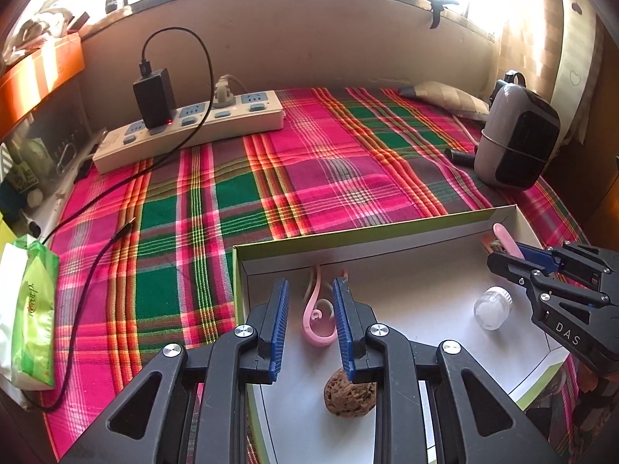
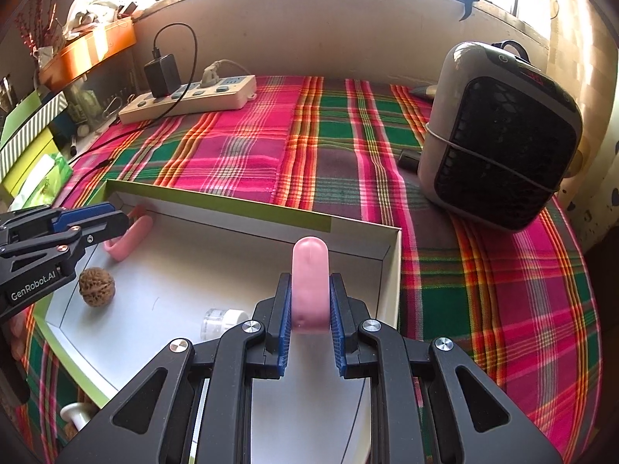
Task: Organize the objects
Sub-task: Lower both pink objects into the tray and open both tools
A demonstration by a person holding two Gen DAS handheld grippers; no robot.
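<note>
The right gripper [image 2: 309, 309] holds a pink rounded stick [image 2: 310, 282] between its blue pads; the jaws stand narrow, pressed against its sides. The stick's long axis runs straight out along the fingers, its rounded end pointing away toward the far wall of the white tray [image 2: 247, 228] with the green rim. Gripper and stick hang over the tray's right part, near its far right corner, so the move in hand looks like lowering the stick and letting it go inside the tray.

The left gripper [image 1: 310, 317] is over the tray's left part with its jaws drawn in as close as they go, yet a gap shows between the pads and nothing is pinched there. Just beyond and below its tips lies a pink curled hook [image 1: 319, 319], seen through the gap, close to the tray's far wall. A brown walnut [image 1: 350, 396] lies under the gripper's right finger, nearer the camera. Between the two grippers, on the tray floor, a small clear bottle with a white cap [image 1: 492, 307] lies on its side.

The tray rests on a plaid-covered surface [image 1: 309, 162]. A power strip [image 1: 201, 123] sits well apart at the back left, and a grey heater [image 2: 499, 135] stands beyond the tray's right side.
</note>
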